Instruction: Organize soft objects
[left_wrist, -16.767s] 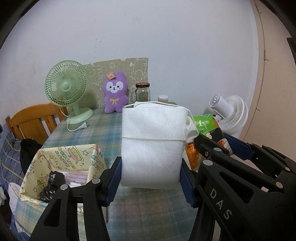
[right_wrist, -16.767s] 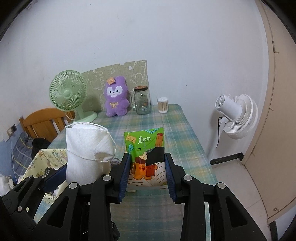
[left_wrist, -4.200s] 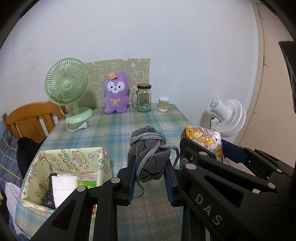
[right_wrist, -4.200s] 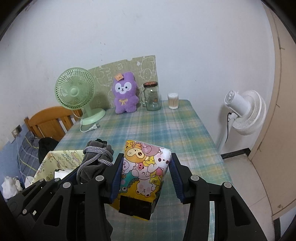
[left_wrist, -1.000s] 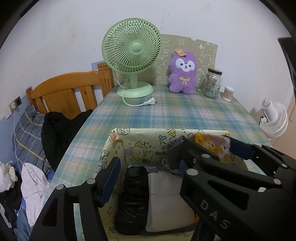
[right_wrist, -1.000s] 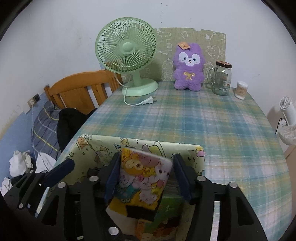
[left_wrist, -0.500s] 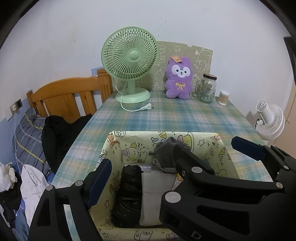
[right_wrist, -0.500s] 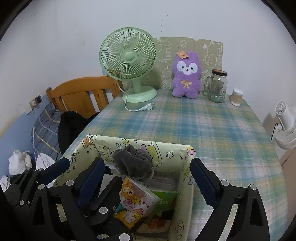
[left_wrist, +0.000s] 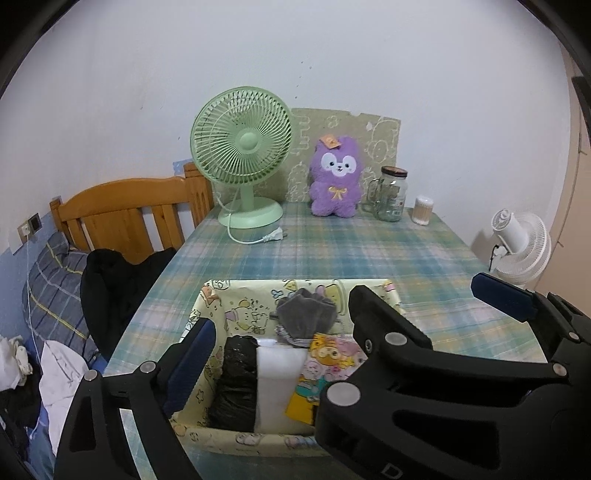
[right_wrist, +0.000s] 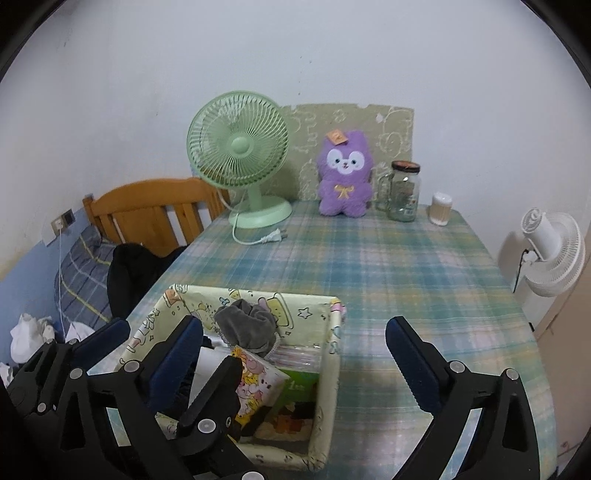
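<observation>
Both jaw sets opening, nothing btwn them. Left gripper (left_wrist: 280, 332) and right gripper (right_wrist: 295, 350) hang just above the box (right_wrist: 328, 354). Gray pouch (right_wrist: 245, 326) and cartoon pack (right_wrist: 258, 376) sit loosely inside; risk: a jaw snags the pouch cord, or the pack tips over.

Plaid-clothed table (left_wrist: 369, 254), cartoon-print box (left_wrist: 240, 295), green fan (left_wrist: 242, 147), purple plush (left_wrist: 335, 181), glass jar (left_wrist: 389, 195)
</observation>
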